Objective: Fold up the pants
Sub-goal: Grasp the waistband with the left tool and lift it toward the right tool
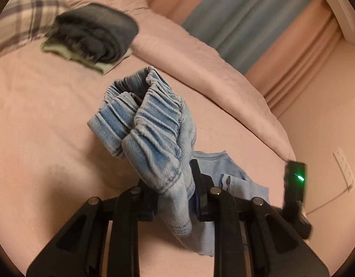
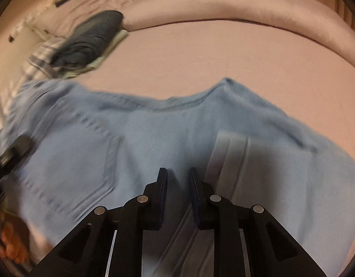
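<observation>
Two black grippers are seen over a pink bed [image 2: 200, 53] on which light blue denim pants [image 2: 136, 143] are spread, back pocket uppermost, across the near half of the sheet. In the left wrist view the gathered elastic waistband of the pants [image 1: 152, 124] is bunched and lifted clear of the sheet, and the left gripper [image 1: 175, 184] is clamped on that fabric, cloth filling the gap between its jaws. In the right wrist view the right gripper [image 2: 177, 182] is held tilted down just above the spread denim, jaws close together with a narrow gap; whether cloth is pinched there cannot be told through the blur. A rolled pink duvet [image 2: 246, 4] is laid along the far edge of the bed. A folded dark garment [image 1: 94, 32] is set on a pale green one near a plaid pillow [image 1: 23, 16]. Pink and blue curtains [image 1: 246, 23] are hung behind. Fingers [image 2: 11, 247] are glimpsed at the lower left.
</observation>
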`<state>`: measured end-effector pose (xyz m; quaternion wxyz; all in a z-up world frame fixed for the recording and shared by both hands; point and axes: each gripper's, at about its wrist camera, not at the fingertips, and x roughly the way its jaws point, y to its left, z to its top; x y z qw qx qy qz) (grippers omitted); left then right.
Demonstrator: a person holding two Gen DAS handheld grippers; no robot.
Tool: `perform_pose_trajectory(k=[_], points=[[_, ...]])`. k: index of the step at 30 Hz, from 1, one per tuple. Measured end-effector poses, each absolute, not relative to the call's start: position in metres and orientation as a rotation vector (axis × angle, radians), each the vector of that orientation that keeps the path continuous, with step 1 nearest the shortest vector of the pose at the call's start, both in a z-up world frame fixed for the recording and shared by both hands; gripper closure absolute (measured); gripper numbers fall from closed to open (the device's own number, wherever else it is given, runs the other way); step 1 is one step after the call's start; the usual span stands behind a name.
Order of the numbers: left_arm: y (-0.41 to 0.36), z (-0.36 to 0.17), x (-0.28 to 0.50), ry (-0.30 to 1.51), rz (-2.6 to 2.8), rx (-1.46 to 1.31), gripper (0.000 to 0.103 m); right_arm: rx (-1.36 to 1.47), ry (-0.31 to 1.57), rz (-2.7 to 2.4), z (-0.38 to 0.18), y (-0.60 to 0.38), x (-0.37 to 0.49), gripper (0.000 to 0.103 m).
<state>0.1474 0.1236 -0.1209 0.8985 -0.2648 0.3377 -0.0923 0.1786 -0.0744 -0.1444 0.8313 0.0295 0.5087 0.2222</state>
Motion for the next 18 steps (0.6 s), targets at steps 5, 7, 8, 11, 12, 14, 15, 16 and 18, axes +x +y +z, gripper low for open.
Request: perform_pose_trajectory(k=[5,7,8,11,12,14,15,16,18], points=[[0.102,-0.113,0.149,0.696,-0.222,-0.472,0.081,0.011,1.114,0.579,-0.161,-0.067,0.132,0.081],[0.093,-0.105,0.148,0.685,-0.238,-0.446,0.081,0.067,1.117,0.590,-0.158,-0.074,0.129,0.081],[0.086,-0.099,0.146,0.679,-0.254,-0.428,0.081,0.170,1.137,0.618,-0.155,-0.083,0.129,0.081],[0.063,-0.089,0.143,0.667,-0.290,-0.352,0.081,0.339,1.068,0.633,-0.142,-0.115,0.121,0.078],[0.056,-0.087,0.143,0.668,-0.302,-0.332,0.081,0.409,1.026,0.627,-0.135,-0.133,0.117,0.070],[0.039,-0.086,0.142,0.669,-0.328,-0.291,0.081,0.580,0.971,0.637,-0.132,-0.168,0.110,0.050],[0.027,-0.085,0.142,0.671,-0.348,-0.270,0.081,0.657,0.953,0.644,-0.133,-0.182,0.108,0.044],[0.015,-0.086,0.142,0.675,-0.369,-0.249,0.081,0.761,0.932,0.657,-0.136,-0.200,0.106,0.044],[-0.007,-0.089,0.142,0.692,-0.414,-0.203,0.080,0.932,0.900,0.681,-0.146,-0.229,0.103,0.042]])
